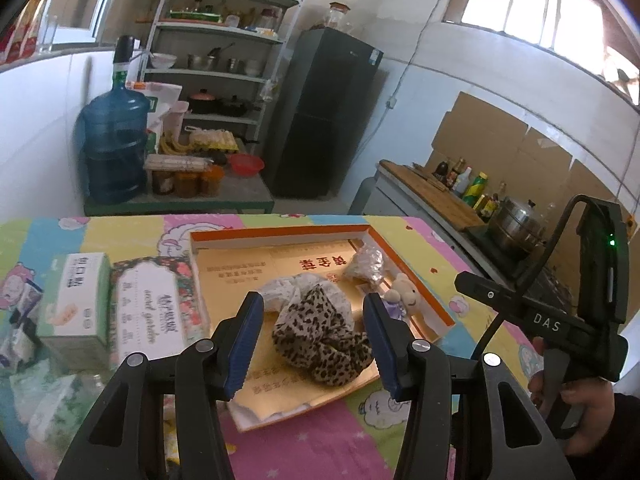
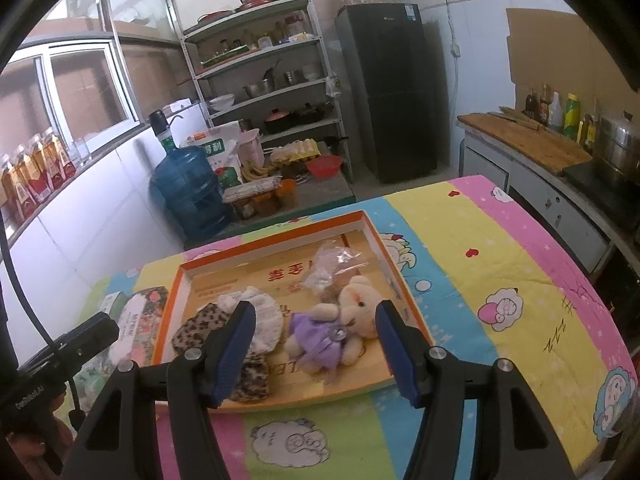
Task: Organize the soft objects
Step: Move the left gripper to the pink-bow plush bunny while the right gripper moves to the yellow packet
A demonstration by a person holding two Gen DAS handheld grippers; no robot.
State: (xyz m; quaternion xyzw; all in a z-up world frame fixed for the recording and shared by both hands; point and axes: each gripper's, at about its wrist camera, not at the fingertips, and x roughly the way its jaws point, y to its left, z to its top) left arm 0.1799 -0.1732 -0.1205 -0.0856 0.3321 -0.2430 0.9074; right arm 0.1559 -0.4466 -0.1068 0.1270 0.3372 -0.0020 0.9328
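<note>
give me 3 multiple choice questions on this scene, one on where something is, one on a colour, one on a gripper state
1. Where does the small cream teddy bear in a purple dress lie?
A. on the patterned tablecloth
B. inside the shallow orange-rimmed cardboard box
C. on the metal shelf

2. What colour are the pads on the gripper fingers?
A. red
B. green
C. blue

3. How is the left gripper?
A. open, holding nothing
B. shut on the leopard-print fabric scrunchie
C. shut on the bear

Answers:
1 B: the bear rests on the box's yellow floor, within the orange rim.
2 C: the ribbed pads are blue in both wrist views.
3 A: its fingers stand wide apart either side of the scrunchie, not touching it; the right gripper is open too.
</note>
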